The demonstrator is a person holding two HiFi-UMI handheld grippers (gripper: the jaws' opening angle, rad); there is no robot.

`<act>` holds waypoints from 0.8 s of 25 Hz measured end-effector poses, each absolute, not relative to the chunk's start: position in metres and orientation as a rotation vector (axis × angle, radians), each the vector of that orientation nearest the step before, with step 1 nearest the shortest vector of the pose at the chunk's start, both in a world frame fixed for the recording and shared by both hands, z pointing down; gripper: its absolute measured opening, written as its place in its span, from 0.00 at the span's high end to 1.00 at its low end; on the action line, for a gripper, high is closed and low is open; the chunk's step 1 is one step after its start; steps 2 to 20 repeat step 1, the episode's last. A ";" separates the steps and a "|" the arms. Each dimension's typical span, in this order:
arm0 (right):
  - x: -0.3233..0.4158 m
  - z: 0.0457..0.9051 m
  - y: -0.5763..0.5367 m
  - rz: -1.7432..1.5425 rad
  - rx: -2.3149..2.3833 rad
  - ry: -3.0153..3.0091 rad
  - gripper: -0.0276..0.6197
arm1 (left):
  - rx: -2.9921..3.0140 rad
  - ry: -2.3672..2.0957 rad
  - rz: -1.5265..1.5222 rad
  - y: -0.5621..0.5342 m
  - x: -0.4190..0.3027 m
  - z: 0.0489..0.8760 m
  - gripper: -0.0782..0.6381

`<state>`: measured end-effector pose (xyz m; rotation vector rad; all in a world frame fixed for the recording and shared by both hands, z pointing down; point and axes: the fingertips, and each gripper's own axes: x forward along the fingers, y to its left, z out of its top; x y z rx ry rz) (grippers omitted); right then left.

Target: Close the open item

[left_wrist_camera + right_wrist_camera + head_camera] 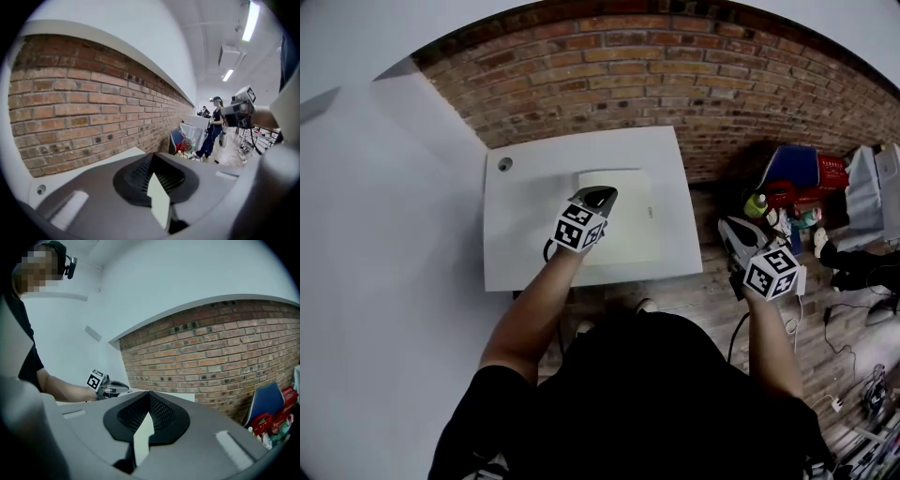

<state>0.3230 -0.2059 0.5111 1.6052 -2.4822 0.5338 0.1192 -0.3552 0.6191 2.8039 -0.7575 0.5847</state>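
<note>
findings, hidden/unclear first:
- the flat pale item (623, 220) shows in head view only. its near left corner is covered by the left gripper (602, 197) and that gripper's marker cube.
- it's nearly the same tone as the white table (525, 239), so edges are faint. i can't tell from above whether it's open or shut, or where a hinge or lid sits. there's a small mark near its right edge, too small to read.
- neither gripper view shows the item; both look out over it at the brick wall (675, 66).
- my torso cuts off the table's near edge at centre.

item position/orientation:
- lies flat on the table, right of centre, approx. square to the table edges.
- long axis runs from me toward the wall; far short edge stops short of the table's back edge.
- well apart from the round hole (504, 164) at the table's back left corner.

grippers:
- left: over the item's near left part, pointing at the wall. jaws pressed together, nothing between. contact w/ item can't be judged.
- right gripper (731, 230): off the table's right side, over the wood floor (694, 286), near a green bottle (757, 203). jaws pressed together, nothing held.
</note>
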 end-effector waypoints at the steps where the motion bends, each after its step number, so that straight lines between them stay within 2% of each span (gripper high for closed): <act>1: 0.322 0.510 -0.206 0.529 1.609 -2.480 0.96 | 2.819 -0.774 0.560 -0.354 0.111 0.609 0.89; 20: 0.322 0.510 -0.206 0.529 1.609 -2.480 0.96 | 2.819 -0.774 0.560 -0.354 0.111 0.609 0.89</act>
